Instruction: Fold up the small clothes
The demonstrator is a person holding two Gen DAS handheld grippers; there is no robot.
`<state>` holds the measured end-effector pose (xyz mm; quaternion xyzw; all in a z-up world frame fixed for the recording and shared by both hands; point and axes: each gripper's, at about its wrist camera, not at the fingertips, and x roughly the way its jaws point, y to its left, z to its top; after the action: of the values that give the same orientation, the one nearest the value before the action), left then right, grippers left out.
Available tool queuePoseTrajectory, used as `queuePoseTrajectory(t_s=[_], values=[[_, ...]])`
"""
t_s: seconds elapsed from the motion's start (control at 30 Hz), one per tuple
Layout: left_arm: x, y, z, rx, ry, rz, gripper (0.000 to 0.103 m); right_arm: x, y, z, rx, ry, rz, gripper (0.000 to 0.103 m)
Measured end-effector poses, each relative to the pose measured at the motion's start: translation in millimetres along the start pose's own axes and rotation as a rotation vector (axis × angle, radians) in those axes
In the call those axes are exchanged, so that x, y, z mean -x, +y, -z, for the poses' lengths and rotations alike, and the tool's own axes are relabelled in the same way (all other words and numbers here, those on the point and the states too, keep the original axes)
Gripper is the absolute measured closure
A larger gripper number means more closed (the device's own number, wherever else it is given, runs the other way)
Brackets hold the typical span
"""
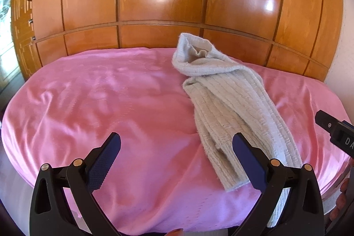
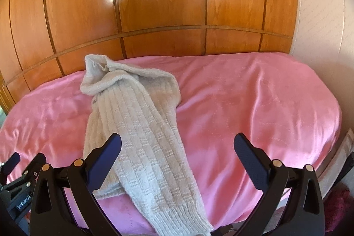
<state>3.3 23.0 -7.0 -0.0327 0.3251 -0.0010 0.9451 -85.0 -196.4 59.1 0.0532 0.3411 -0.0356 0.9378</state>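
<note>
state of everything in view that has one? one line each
sweater: unfolded, bunched lengthwise on the blanket, near end hanging off the near edge.
blanket: spread over the surface, lightly wrinkled.
left gripper: open, empty, right finger over the sweater's near end.
right gripper: open, empty, over the sweater.
wardrobe: doors shut.

Pink bed lay bare left of the knitted garment and bare right of it too. Wooden wardrobe closed off the far edge. Garment's near end hung over the front edge, between both tools.
</note>
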Motion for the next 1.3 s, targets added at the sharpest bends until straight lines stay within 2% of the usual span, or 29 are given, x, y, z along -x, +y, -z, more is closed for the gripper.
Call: queuePoseTrajectory(t_s=[0.23,0.77,1.3], values=[[-1.6,-6.9,-1.4,-0.024,0.007,-0.019,0.003,-1.7,0.9,-1.4,0.028,-0.023,-0.01,0.002],[-22.3,-16.7,0.2,-0.052,0.055,-0.036,0.003,-22.3,-7.9,-1.3,0.013,0.017,-0.022,0.002],[-21.7,-26.7,3.9,-0.088,0.056,-0.052,0.003,-24.8,-16.1,7.3,-0.02,0.03,-0.035,0.002]])
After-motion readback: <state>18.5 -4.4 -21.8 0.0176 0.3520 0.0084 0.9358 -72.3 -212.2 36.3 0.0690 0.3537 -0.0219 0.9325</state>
